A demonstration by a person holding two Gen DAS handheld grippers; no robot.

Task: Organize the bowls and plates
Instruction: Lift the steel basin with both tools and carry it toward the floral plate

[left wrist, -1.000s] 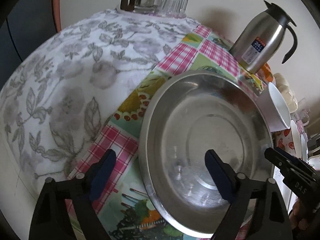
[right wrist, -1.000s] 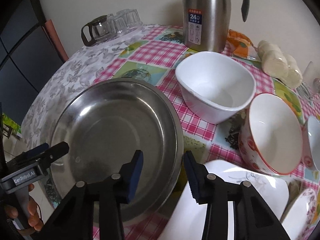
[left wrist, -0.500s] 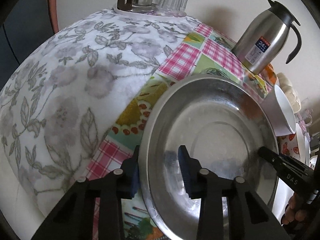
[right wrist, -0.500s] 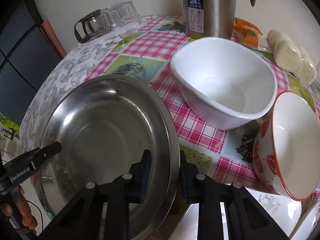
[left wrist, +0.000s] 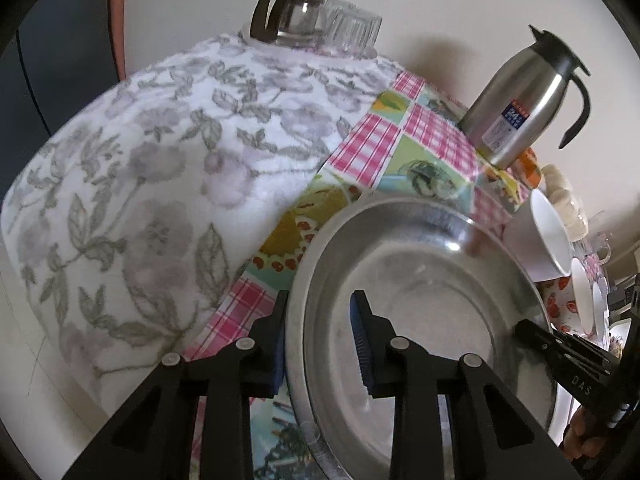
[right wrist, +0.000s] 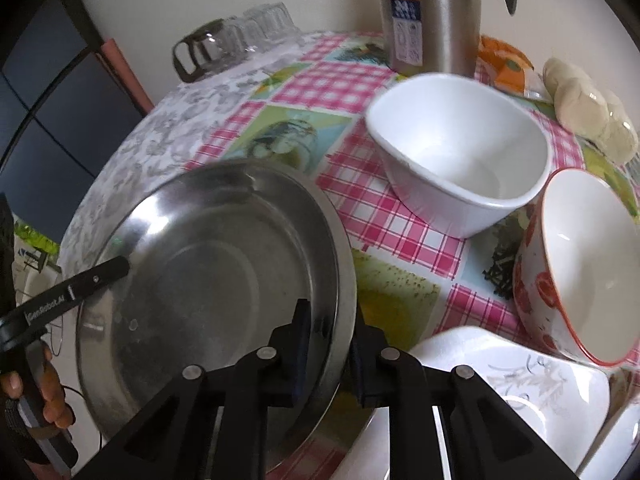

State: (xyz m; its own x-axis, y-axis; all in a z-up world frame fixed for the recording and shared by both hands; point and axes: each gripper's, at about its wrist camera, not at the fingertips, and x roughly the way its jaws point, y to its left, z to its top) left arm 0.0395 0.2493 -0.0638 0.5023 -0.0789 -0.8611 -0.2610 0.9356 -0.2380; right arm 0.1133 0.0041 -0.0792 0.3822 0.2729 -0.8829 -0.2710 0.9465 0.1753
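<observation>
My left tongs [left wrist: 320, 344] are closing on the steel plate [left wrist: 420, 300] rim, lower centre; my right tongs [right wrist: 328, 354] clench its opposite rim.

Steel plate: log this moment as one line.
steel plate | left gripper: closing on rim | right gripper: shut on opposite rim

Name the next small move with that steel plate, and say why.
Probably lift it level with both hands. The left gripper is closing across the near rim of the steel plate, and the right gripper is shut on the opposite rim, so both sides look held.
</observation>
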